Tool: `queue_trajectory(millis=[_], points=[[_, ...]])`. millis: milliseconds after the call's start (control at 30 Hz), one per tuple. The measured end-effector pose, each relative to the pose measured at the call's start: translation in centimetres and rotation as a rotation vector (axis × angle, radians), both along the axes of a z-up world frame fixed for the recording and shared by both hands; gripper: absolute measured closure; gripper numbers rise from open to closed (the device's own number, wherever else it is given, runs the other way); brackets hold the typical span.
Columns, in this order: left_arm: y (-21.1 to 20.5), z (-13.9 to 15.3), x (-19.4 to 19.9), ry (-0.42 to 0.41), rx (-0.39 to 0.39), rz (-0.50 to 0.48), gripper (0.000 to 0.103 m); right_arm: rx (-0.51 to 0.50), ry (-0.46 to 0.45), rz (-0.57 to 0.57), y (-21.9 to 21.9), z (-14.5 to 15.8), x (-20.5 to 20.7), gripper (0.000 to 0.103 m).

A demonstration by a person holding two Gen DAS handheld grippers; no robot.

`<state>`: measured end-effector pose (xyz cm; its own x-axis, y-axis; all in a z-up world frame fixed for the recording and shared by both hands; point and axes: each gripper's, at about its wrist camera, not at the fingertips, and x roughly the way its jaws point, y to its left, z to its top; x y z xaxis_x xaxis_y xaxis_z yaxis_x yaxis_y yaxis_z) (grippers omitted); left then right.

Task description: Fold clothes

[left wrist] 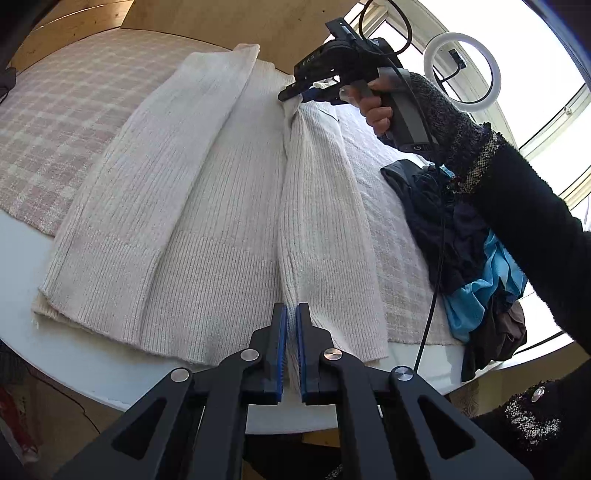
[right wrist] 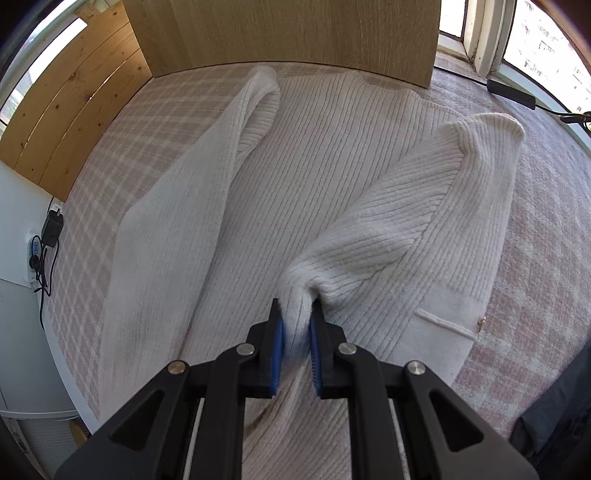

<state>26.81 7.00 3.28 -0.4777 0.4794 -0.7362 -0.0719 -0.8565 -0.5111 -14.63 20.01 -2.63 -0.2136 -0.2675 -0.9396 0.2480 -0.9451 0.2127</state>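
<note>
Cream ribbed knit sweater (left wrist: 221, 206) lies flat on a pink/white checked cloth (left wrist: 62, 122) covering a white tabletop (left wrist: 22, 251). Hem end sits near the tabletop's front edge in the left wrist view; other end runs back twd a wooden panel (right wrist: 295, 33).

L gripper (left wrist: 291, 314): jaws nearly shut, pinching the sweater's right-hand fold right at the hem; a thin strip of knit shows btwn the blue pads (left wrist: 282, 350).

R gripper (right wrist: 297, 314): jaws closed on a bunched wad of the sweater, knit bulging out btwn the pads and puckering just beyond them. In the left wrist view the R gripper (left wrist: 295, 92) is at the far end of that same fold, lifting the fabric a little off the layer below, person's right hand (left wrist: 376, 107) on the handle.

Left side panel/sleeve of the sweater is folded in over the body. Right sleeve in the right wrist view angles across the body, cuff end twd the window side.

Pile of dark navy + bright blue clothes (left wrist: 469, 266) sits on the tabletop to the right of the sweater, apart from it. Ring light (left wrist: 461, 70) stands by the window. Charger & cables (right wrist: 51, 229) at the left wall.
</note>
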Motion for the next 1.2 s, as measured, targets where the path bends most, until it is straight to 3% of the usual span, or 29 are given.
queue_trajectory(millis=[167, 333, 433, 567, 633, 800, 867, 933, 1067, 1200], points=[[-0.4, 0.2, -0.1, 0.003, -0.014, -0.009, 0.098, -0.026, 0.010, -0.005, 0.6, 0.4, -0.3, 0.090], [-1.0, -1.3, 0.0, -0.099, -0.012, -0.004, 0.099, -0.023, 0.008, 0.032, -0.5, 0.8, 0.4, 0.083], [-2.4, 0.1, 1.0, -0.070, -0.030, 0.035, 0.099, -0.045, 0.036, 0.013, 0.3, 2.8, 1.0, 0.081], [-2.1, 2.0, 0.8, 0.005, -0.011, 0.027, 0.098, -0.174, 0.145, -0.015, 3.2, 6.1, 2.1, 0.073], [-0.6, 1.6, -0.5, 0.021, 0.000, -0.015, 0.098, -0.118, 0.181, -0.015, 3.4, 5.8, 2.7, 0.073], [2.0, -1.9, -2.9, -0.032, -0.022, -0.074, 0.100, 0.100, 0.125, -0.029, 4.8, 0.7, 2.6, 0.073], [1.5, -1.6, -2.8, -0.040, -0.015, -0.074, 0.101, 0.106, 0.136, -0.052, 5.5, 0.3, 3.0, 0.071], [0.0, -0.3, -2.1, -0.018, -0.005, -0.040, 0.098, 0.091, 0.124, -0.053, 5.6, 1.1, 3.0, 0.071], [-5.1, 1.9, 0.0, 0.017, -0.106, 0.111, 0.082, -0.020, 0.148, -0.024, 4.5, 5.2, 3.5, 0.069], [-9.5, 1.5, 0.2, -0.006, -0.154, 0.193, 0.072, -0.101, 0.134, 0.060, 0.1, 8.3, 3.1, 0.069]])
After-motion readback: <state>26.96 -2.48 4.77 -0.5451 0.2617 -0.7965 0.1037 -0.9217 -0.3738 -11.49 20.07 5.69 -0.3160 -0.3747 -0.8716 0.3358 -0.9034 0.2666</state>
